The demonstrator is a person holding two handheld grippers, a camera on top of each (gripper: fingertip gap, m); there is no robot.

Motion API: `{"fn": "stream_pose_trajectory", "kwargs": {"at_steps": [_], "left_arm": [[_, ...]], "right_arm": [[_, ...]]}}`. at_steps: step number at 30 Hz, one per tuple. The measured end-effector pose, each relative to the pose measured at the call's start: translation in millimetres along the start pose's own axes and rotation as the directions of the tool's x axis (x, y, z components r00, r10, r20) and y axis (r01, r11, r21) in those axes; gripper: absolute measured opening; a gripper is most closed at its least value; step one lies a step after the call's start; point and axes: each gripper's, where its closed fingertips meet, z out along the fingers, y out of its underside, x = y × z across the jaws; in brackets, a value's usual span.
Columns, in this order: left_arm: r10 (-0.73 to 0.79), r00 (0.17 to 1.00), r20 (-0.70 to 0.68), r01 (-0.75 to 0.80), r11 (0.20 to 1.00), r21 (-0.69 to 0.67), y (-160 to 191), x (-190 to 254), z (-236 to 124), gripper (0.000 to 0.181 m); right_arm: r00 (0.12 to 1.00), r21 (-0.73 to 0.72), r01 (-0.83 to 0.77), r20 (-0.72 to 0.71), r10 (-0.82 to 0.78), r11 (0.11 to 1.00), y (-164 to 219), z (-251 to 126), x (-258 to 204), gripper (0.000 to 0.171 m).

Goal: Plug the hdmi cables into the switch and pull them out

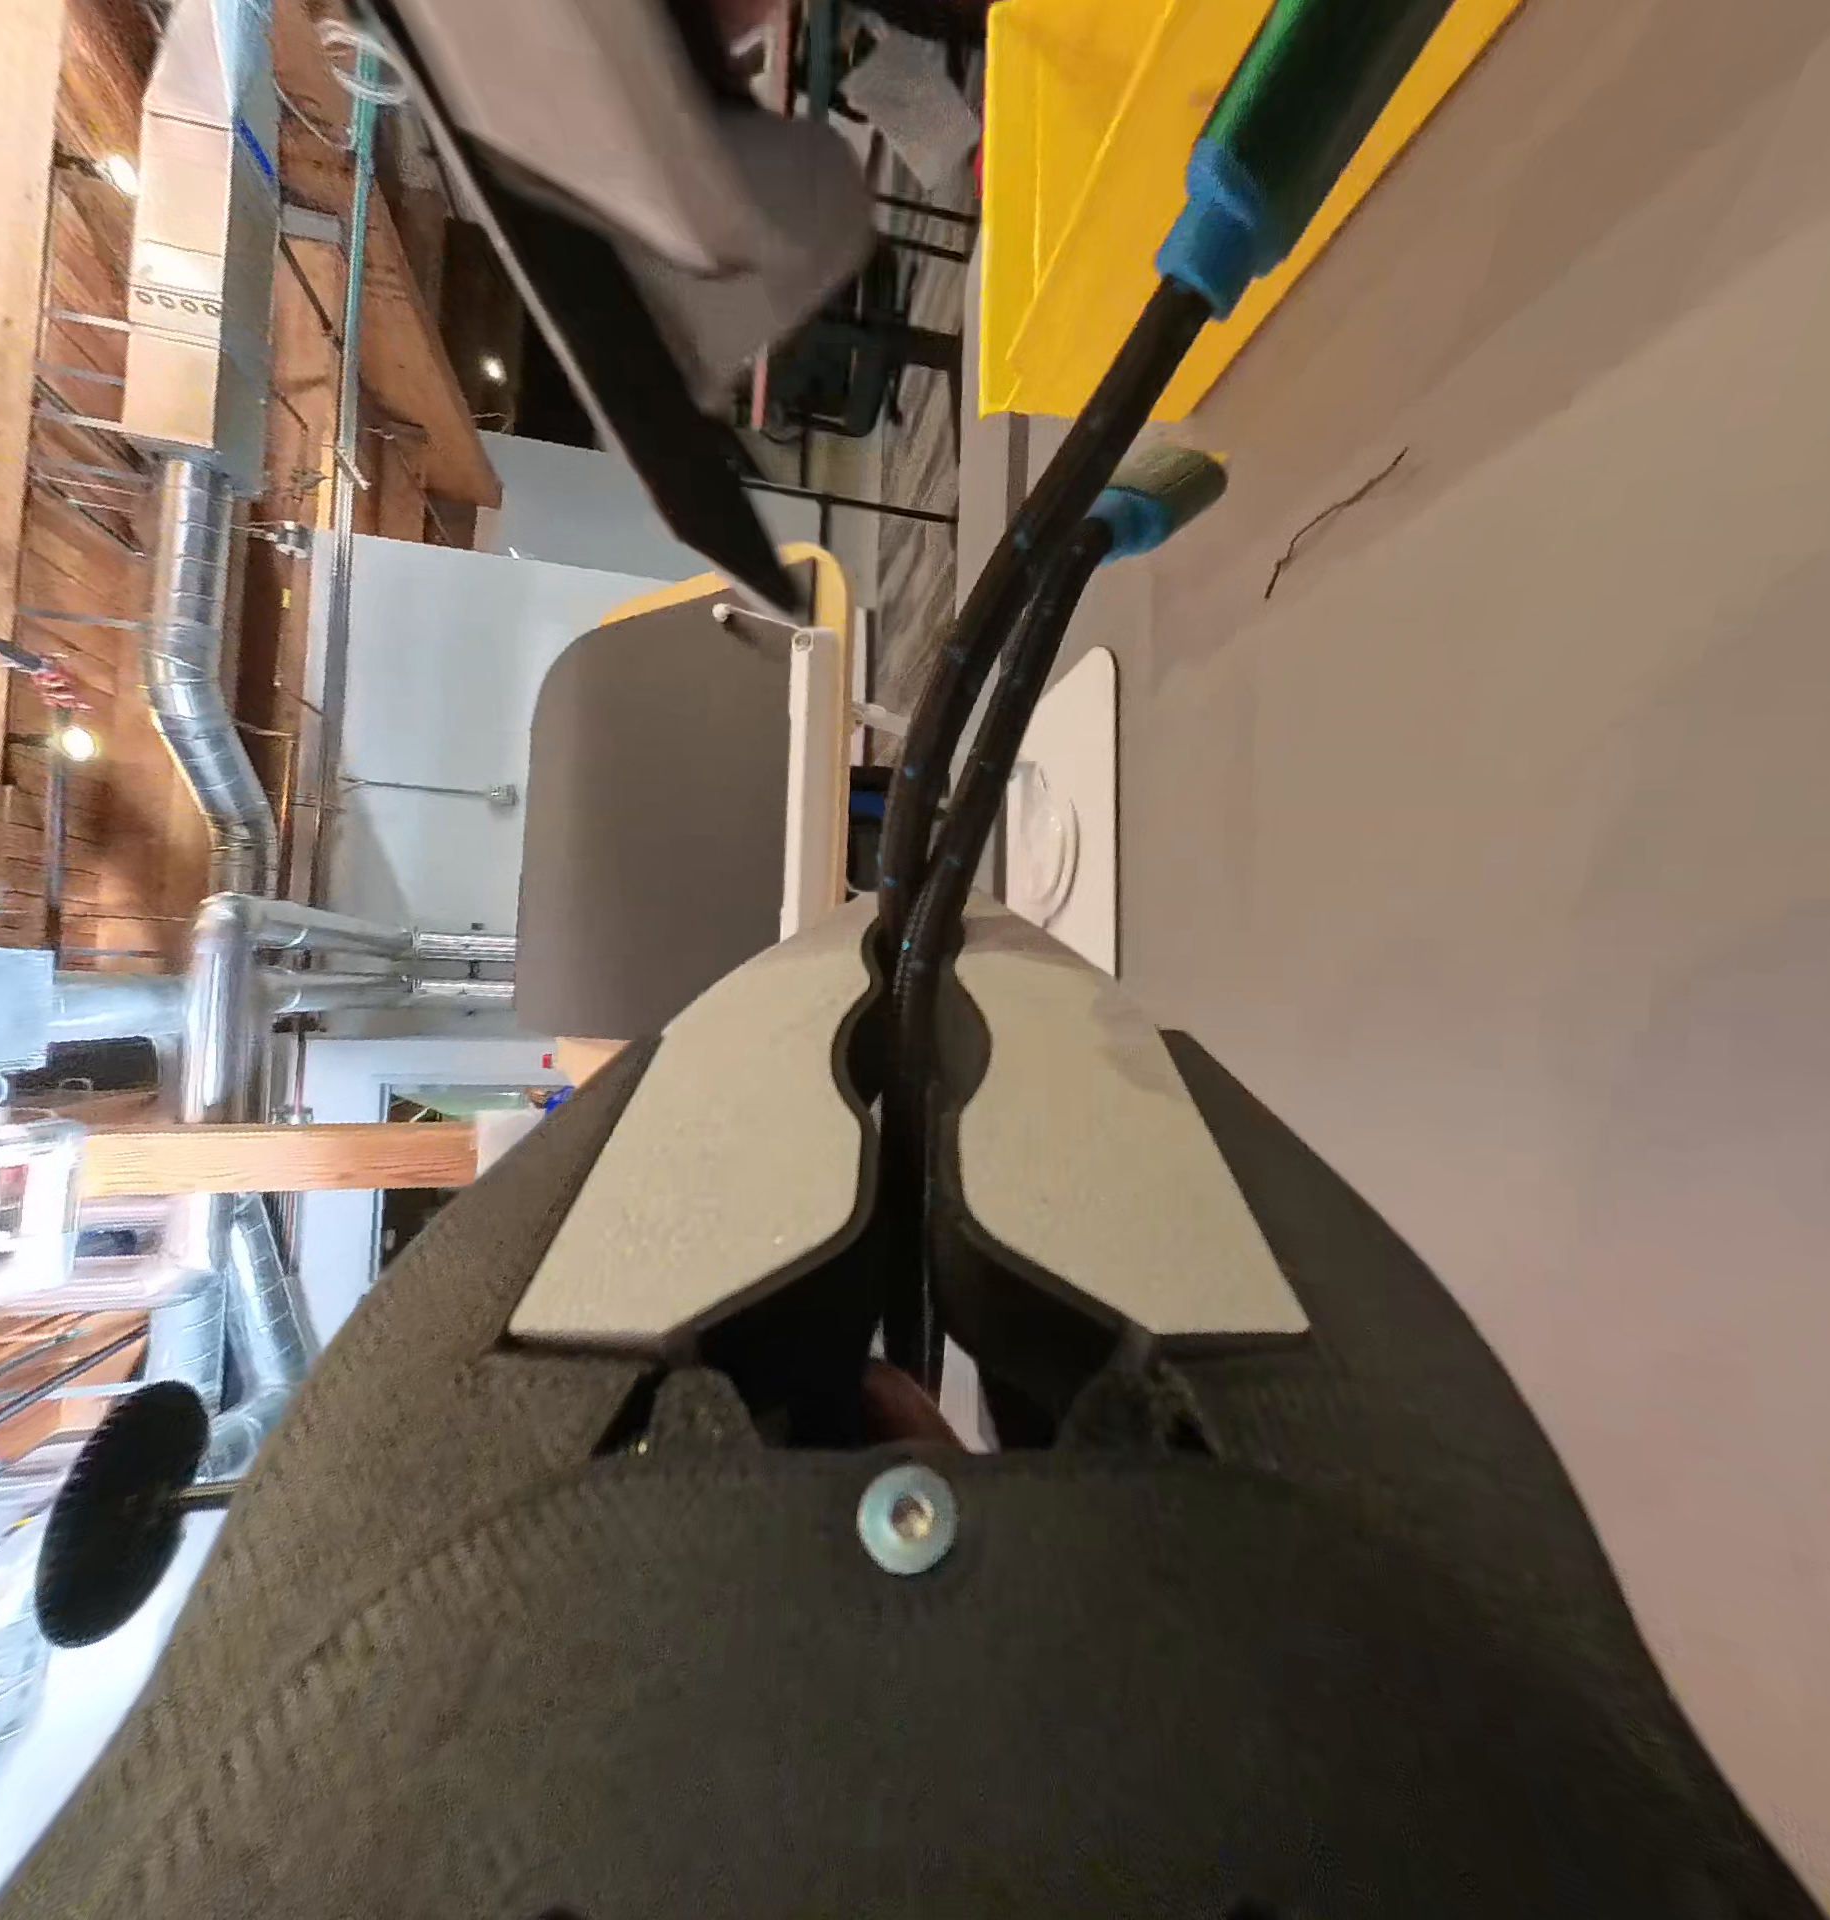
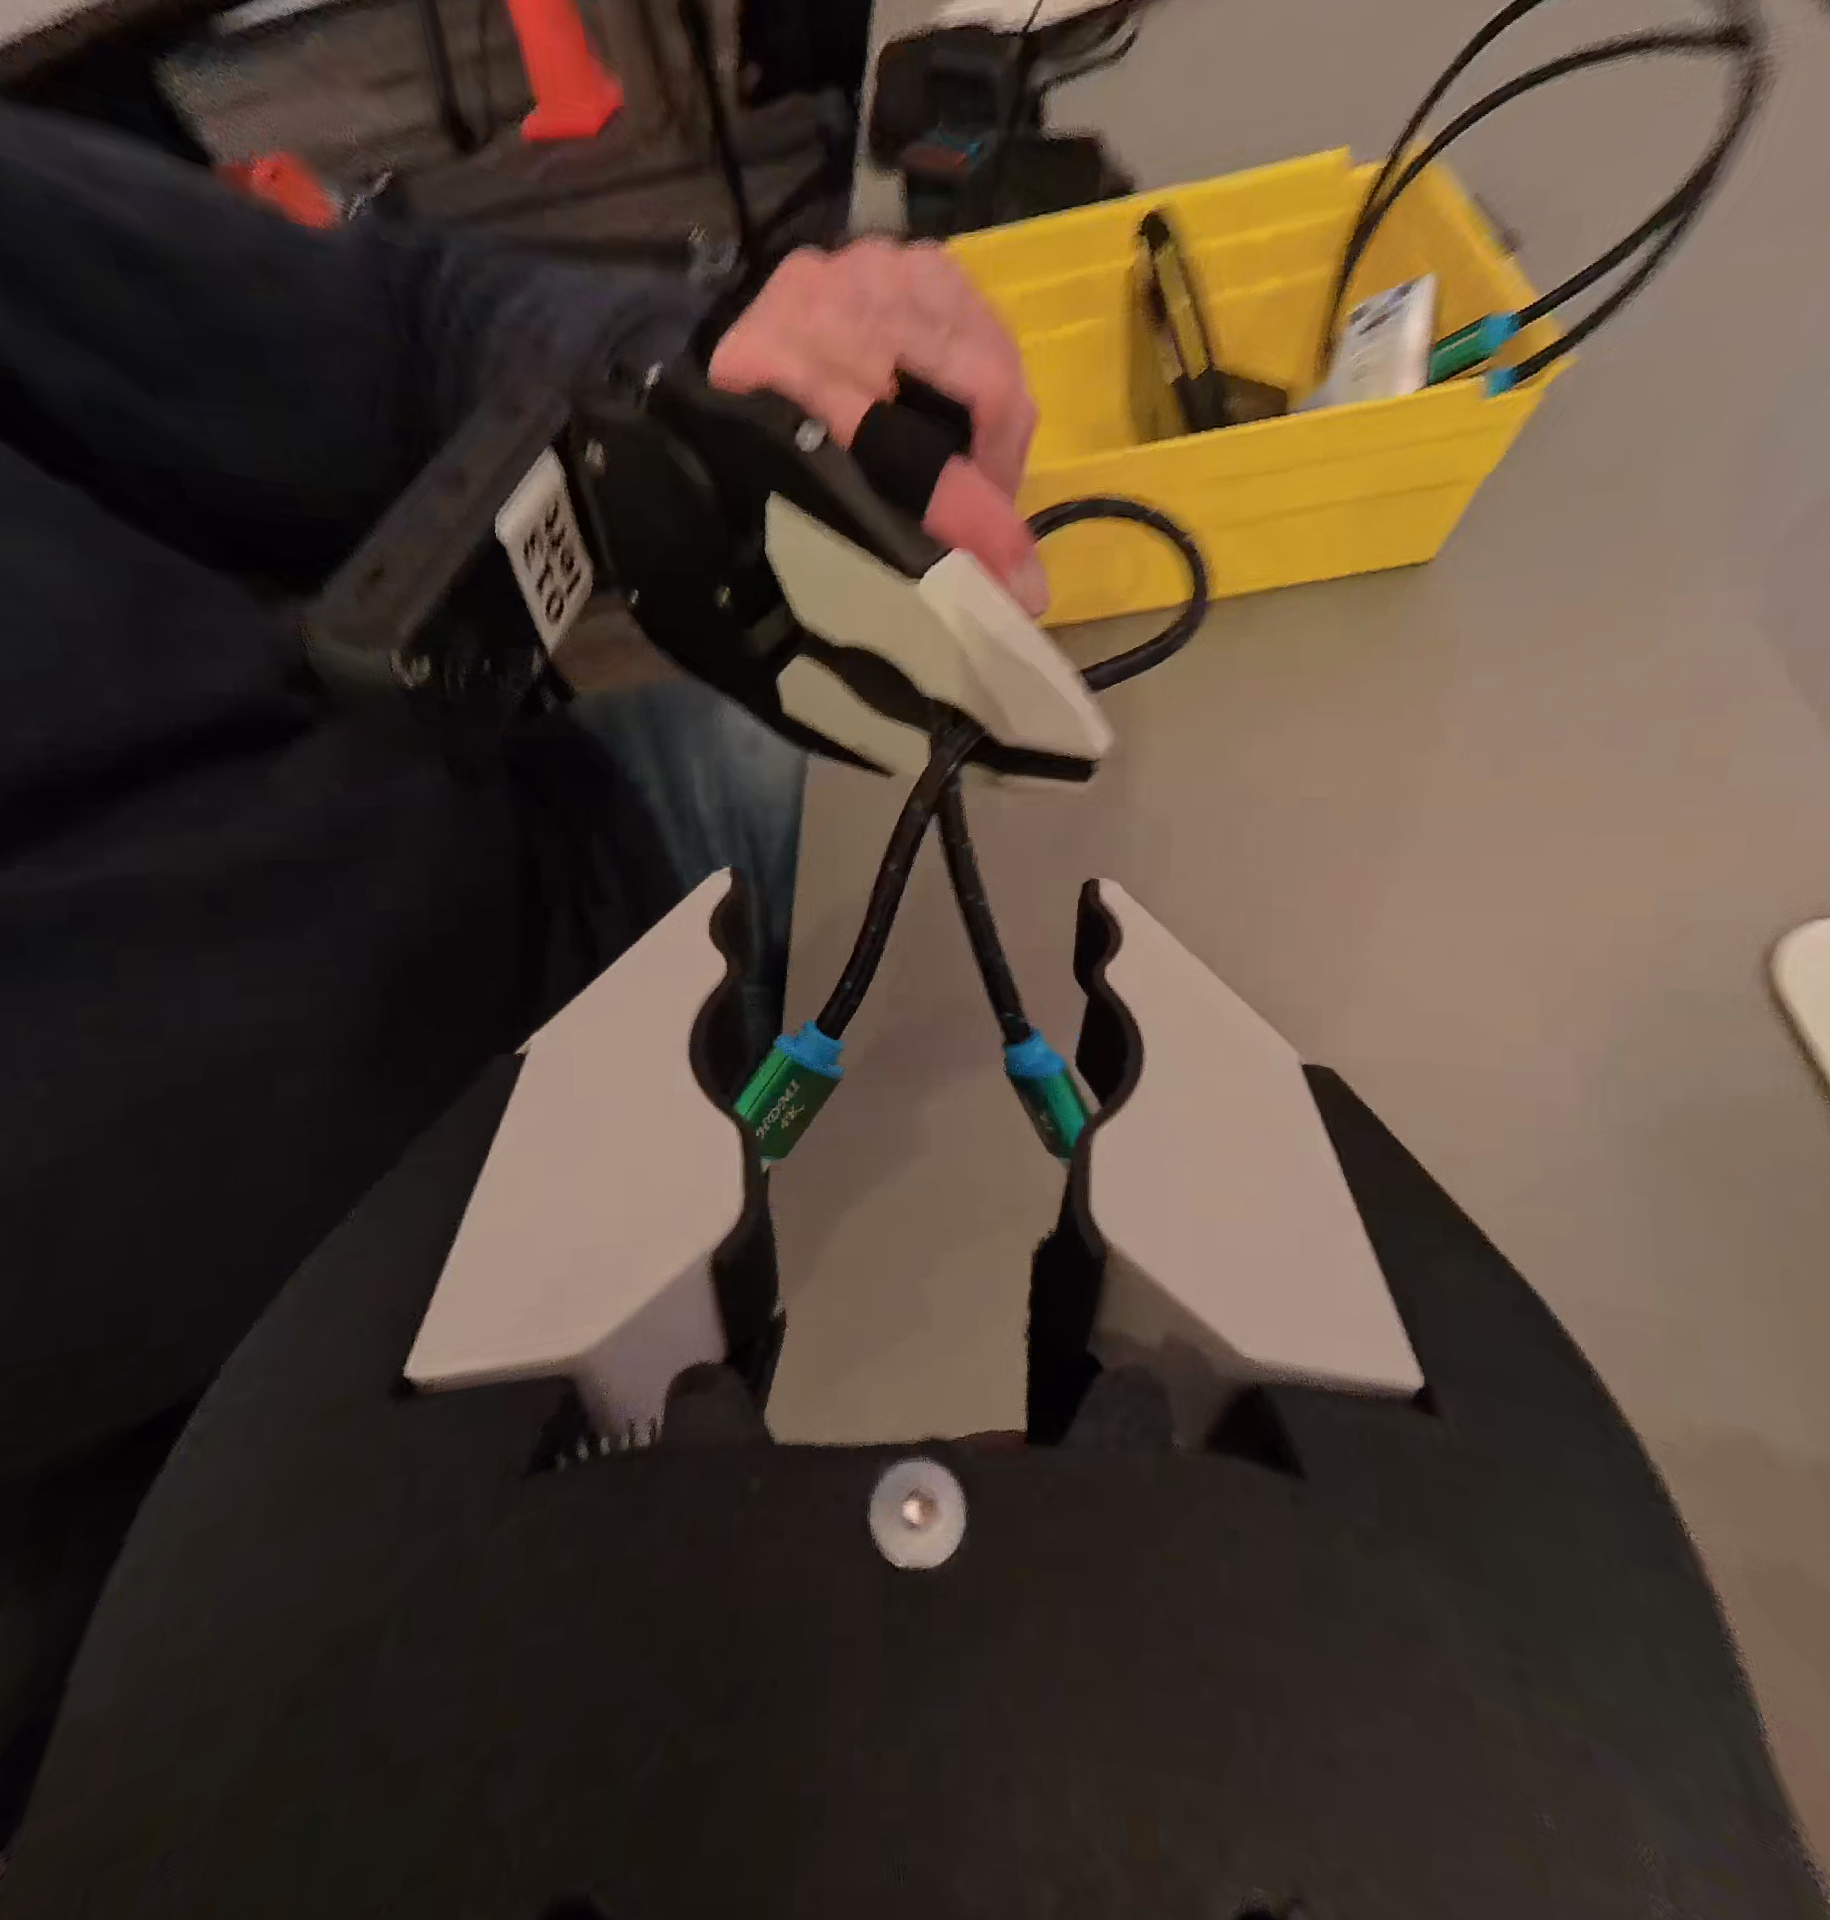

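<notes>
My left gripper [image 1: 916,935] is shut on two black braided HDMI cables [image 1: 952,790], gripped side by side a short way from their ends. In the right wrist view it [image 2: 1036,743] is held up by a hand [image 2: 880,343], and two green plugs with blue collars hang from it: one [image 2: 786,1101] to the left, one [image 2: 1046,1112] to the right. My right gripper [image 2: 906,888] is open, its fingers on either side of these plugs, not touching them as far as I can tell. The cables' other two plugs [image 2: 1482,353] rest on a yellow bin. No switch shows in either view.
The yellow bin [image 2: 1254,488] stands on the grey table [image 2: 1410,935] behind the grippers and holds tongs [image 2: 1171,312] and a small packet [image 2: 1389,332]. A white flat object [image 2: 1825,1029] lies at the right edge. The person's dark sleeve [image 2: 215,520] fills the left. There is about 7 cm between the tips of the two grippers. From either gripper's tips it is about 35 cm to the white flat object [image 2: 1825,1029].
</notes>
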Motion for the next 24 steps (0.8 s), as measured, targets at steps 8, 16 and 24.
{"fn": "stream_pose_trajectory", "kwargs": {"at_steps": [8,16,24], "left_arm": [[-0.026,0.999,-0.047,0.024,0.998,-0.058,27,16,-2,0.002],[-0.046,0.996,-0.080,0.036,0.992,-0.123,48,33,-6,0.001],[-0.056,0.995,-0.086,0.044,0.990,-0.133,60,40,-10,0.001]], "right_arm": [[0.896,-0.284,-0.180,-0.442,0.038,0.942,79,-55,83,0.050],[0.726,-0.367,-0.516,-0.667,0.167,0.774,173,-12,119,0.006],[0.649,-0.386,-0.592,-0.748,0.135,0.707,227,-2,142,0.003]]}}
